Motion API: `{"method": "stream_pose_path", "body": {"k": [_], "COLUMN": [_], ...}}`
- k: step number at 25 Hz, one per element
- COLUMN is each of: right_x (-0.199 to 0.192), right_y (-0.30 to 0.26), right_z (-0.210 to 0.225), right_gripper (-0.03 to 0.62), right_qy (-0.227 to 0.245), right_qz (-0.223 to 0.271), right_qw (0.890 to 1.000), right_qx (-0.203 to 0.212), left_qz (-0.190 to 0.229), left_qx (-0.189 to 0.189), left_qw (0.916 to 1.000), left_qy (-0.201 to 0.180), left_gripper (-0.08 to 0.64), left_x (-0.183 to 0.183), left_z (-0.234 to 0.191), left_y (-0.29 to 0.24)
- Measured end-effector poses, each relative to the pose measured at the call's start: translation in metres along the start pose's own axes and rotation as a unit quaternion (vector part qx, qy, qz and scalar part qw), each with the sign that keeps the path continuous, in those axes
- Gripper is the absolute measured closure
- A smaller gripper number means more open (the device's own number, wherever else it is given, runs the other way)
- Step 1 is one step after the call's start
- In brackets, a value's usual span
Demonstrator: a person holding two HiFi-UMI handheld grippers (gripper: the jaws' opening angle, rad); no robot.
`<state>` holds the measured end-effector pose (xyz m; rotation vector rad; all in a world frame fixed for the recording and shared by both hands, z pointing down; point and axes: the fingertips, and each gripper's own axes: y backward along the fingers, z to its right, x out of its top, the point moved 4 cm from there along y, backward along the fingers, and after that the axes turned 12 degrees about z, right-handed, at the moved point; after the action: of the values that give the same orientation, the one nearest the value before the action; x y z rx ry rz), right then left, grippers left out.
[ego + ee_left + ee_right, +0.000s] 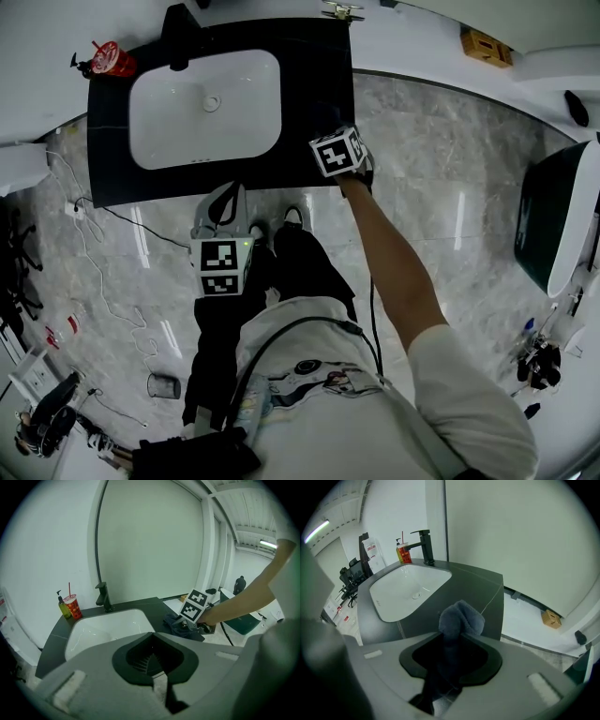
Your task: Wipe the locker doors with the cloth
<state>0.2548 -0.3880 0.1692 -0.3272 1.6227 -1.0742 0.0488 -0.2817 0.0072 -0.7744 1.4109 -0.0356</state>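
Zero locker doors in sight from any view, so no telling how much wiping is done. Standing at a dark table [309, 84] with a white sink [206, 108], a black tap [104, 597] and a red cup [112, 58] at its back left.

Reaching with the right hand-held gripper [190, 623] to the table's near right corner. Jaws spread wide around the dark blue-grey cloth [459, 618], apparently not pinching it. Cloth bunched between them and resting on that corner, beside the sink.

Holding the left hand-held gripper [225, 199] low in front of the body, jaws closed together, nothing between.

Judging from this: cloth either awaiting pickup or set down for good; cannot say which. If awaiting pickup, everything left: clamp the cloth, carry it to the lockers, wipe the doors.
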Motion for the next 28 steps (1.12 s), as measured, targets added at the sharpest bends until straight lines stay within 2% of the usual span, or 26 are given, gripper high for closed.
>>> {"method": "stream_pose_path", "body": {"k": [6, 11, 20, 24, 28], "right_x": [-0.001, 0.006, 0.034, 0.039, 0.034], "right_y": [0.007, 0.033, 0.114, 0.146, 0.172], "right_z": [-0.005, -0.011, -0.023, -0.041, -0.062], "right_gripper": [0.508, 0.508, 0.505, 0.502, 0.502], "right_qy": [0.022, 0.041, 0.061, 0.075, 0.066], "right_qz": [0.017, 0.079, 0.190, 0.222, 0.245], "right_qw": [1.000, 0.996, 0.979, 0.971, 0.966], "right_qx": [-0.010, -0.028, -0.050, -0.051, -0.059], "left_qz": [-0.001, 0.003, 0.031, 0.047, 0.048], "left_qx": [-0.003, 0.001, 0.014, 0.006, -0.003], "left_qw": [1.0000, 0.9998, 0.9993, 0.9988, 0.9987], "left_qy": [-0.009, -0.017, -0.012, -0.012, -0.015], "left_gripper": [0.557, 0.557, 0.557, 0.557, 0.557], "left_x": [0.002, 0.004, 0.019, 0.023, 0.011], "left_z": [0.005, 0.002, 0.008, 0.013, 0.018], "left_y": [0.002, 0.006, 0.026, 0.038, 0.057]}}
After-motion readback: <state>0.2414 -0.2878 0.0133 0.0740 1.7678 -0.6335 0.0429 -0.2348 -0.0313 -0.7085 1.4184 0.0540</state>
